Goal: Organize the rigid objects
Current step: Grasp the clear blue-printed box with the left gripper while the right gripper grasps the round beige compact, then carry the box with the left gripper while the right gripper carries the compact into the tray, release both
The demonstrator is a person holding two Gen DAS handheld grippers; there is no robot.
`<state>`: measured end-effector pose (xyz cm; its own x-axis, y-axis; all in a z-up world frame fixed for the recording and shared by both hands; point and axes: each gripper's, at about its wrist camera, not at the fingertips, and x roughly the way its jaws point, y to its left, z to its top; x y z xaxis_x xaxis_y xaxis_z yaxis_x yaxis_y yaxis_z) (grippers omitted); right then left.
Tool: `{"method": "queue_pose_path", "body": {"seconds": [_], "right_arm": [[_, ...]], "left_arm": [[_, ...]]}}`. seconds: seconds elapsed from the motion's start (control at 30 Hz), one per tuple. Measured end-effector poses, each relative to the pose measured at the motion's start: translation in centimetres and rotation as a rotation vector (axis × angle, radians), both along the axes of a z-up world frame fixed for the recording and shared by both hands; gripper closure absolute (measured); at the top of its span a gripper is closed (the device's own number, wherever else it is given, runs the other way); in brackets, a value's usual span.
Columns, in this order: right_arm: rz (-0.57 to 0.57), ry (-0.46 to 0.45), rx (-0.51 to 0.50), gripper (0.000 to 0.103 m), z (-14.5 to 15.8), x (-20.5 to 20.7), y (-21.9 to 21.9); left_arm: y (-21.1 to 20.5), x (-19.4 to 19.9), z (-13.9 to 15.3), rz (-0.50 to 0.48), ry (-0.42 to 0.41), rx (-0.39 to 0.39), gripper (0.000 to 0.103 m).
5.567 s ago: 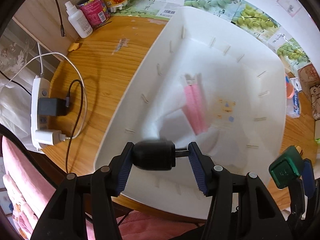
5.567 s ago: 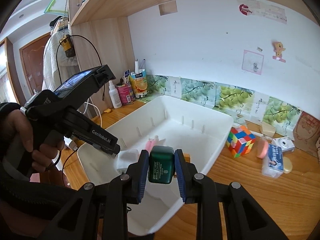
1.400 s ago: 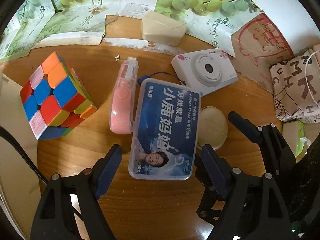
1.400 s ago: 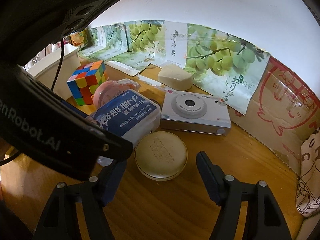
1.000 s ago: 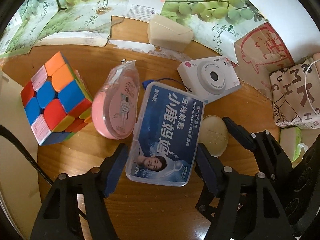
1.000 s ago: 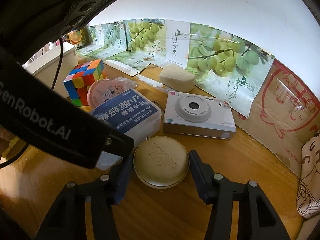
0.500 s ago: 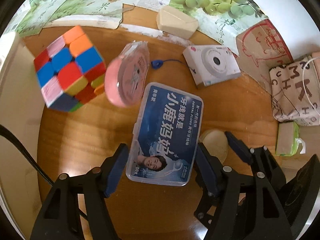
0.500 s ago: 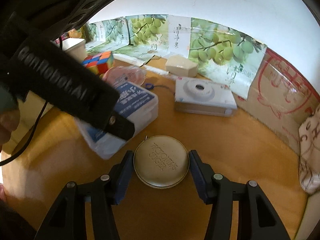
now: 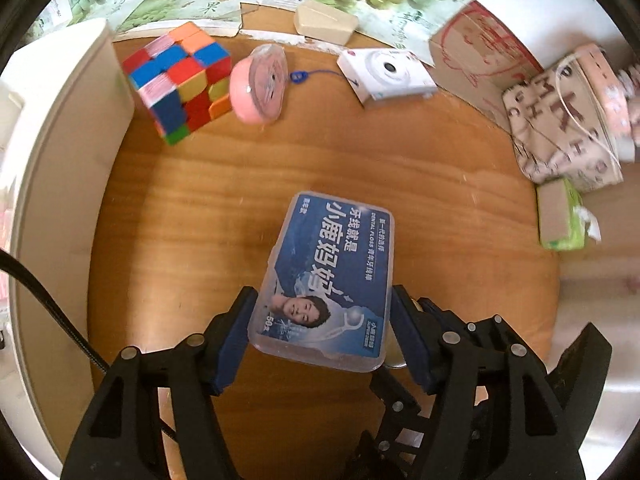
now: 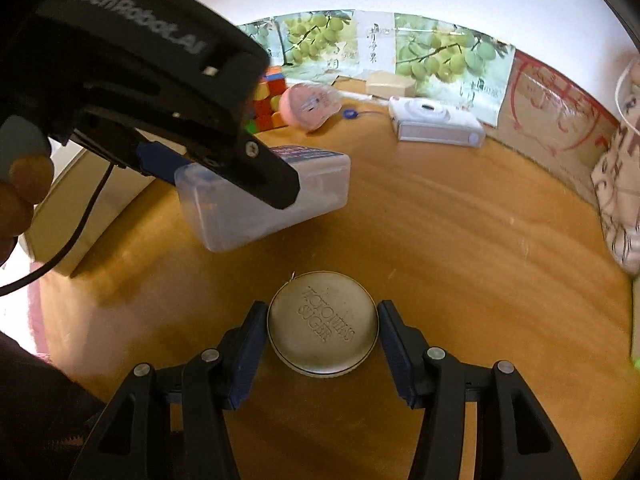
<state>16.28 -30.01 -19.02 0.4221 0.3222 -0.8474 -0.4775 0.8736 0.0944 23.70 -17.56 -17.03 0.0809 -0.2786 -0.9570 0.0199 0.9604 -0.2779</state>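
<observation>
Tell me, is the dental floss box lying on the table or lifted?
Lifted: the left gripper holds the dental floss box above the table.

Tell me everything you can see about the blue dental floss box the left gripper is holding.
The dental floss box is a flat, rounded rectangular case of clear frosted plastic with a blue printed label showing white Chinese text, "DENTAL FLOSS" and a smiling face. The left gripper clamps its near end between blue pads. In the right wrist view it hangs lifted clear of the wooden table, casting a shadow, lid closed, touching nothing else.

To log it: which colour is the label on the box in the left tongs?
Dark blue with white writing, on the floss box; clearest in the left wrist view.
</observation>
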Motion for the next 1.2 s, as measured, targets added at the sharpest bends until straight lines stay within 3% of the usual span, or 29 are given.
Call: {"method": "queue_pose_path", "body": {"seconds": [0.4, 0.8, 1.2], "right_arm": [[-0.027, 0.038, 0.031, 0.047, 1.5, -4.4, 1.8], [-0.004, -0.02, 0.07, 0.047, 5.5, -5.5, 5.9], [0.021, -0.149, 0.156, 0.047, 10.1, -5.2, 12.4]], "left_arm": [[3.3, -5.5, 3.1, -0.05, -0.032, 0.019, 0.034], [6.8, -8.0, 8.3, -0.094, -0.188, 0.075, 0.034], [15.1, -8.6, 12.3, -0.017, -0.396, 0.071, 0.034]]}}
